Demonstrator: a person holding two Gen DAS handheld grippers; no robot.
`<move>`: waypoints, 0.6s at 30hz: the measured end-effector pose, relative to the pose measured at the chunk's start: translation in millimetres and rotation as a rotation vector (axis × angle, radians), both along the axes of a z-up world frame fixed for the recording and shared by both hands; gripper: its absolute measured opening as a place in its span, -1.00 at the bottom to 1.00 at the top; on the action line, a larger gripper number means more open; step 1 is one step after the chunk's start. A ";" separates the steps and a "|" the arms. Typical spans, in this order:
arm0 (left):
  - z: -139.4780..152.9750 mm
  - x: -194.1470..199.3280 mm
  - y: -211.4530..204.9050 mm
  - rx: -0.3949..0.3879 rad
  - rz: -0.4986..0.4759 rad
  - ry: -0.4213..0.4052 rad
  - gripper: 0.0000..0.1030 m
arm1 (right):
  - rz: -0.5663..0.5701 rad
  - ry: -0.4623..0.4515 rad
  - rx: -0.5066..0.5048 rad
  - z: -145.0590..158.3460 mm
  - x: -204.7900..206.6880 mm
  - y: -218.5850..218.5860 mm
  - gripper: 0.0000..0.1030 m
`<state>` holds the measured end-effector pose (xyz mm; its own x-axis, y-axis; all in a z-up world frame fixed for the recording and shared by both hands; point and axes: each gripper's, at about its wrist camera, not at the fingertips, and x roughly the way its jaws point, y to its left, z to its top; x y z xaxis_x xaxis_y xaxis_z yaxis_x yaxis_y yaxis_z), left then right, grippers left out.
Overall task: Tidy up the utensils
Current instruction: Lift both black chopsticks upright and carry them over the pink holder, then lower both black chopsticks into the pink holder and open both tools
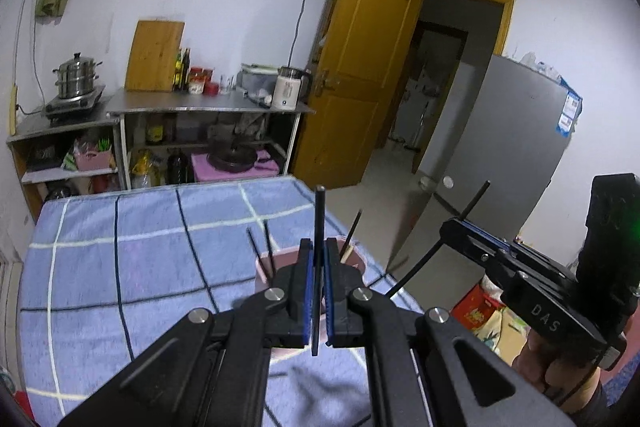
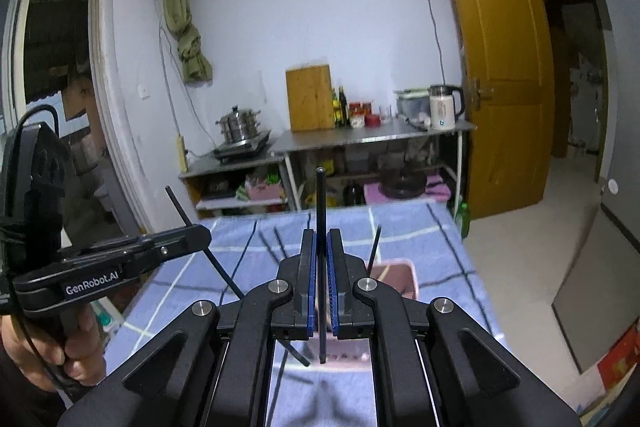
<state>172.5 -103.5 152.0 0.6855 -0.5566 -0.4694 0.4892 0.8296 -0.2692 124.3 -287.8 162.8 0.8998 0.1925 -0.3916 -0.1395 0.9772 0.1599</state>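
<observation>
My left gripper [image 1: 319, 247] is shut on a black chopstick [image 1: 320, 211] that stands upright between its blue pads. Just behind it sits a pink holder [image 1: 264, 273] with several black chopsticks leaning inside. At the right, my right gripper [image 1: 450, 227] hangs beyond the table's edge with a slanted chopstick [image 1: 474, 201] pinched in it. In the right wrist view, my right gripper [image 2: 321, 237] is shut on its own black chopstick [image 2: 320, 199], above the pink holder [image 2: 400, 275]. My left gripper [image 2: 202, 233], held by a hand, grips a tilted chopstick [image 2: 176, 203].
A blue checked cloth [image 1: 120, 247] covers the table. Beyond it stand a steel counter [image 2: 360, 141] with a kettle [image 2: 442, 107], a cutting board and a steamer pot [image 2: 240, 127]. A yellow door [image 1: 360, 67] is ajar, and a grey fridge [image 1: 500, 147] stands right.
</observation>
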 end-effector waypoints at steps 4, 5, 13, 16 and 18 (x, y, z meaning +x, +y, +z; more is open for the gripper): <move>13.0 12.0 -5.0 -0.005 0.004 -0.028 -0.90 | -0.009 -0.029 -0.002 14.5 10.6 -3.4 -0.90; 14.4 15.3 -5.3 -0.006 0.005 -0.033 -0.90 | -0.012 -0.033 0.000 16.2 13.5 -4.2 -0.90; -1.3 45.0 -15.1 0.018 0.011 -0.003 -0.90 | -0.032 -0.002 -0.003 0.3 42.8 -7.2 -0.90; -15.8 52.7 -16.0 0.025 0.010 0.017 -0.90 | -0.039 0.020 -0.009 -12.0 51.7 -8.1 -0.90; -23.8 57.8 -16.5 0.032 0.011 0.026 -0.90 | -0.043 0.038 -0.009 -19.4 59.4 -9.6 -0.90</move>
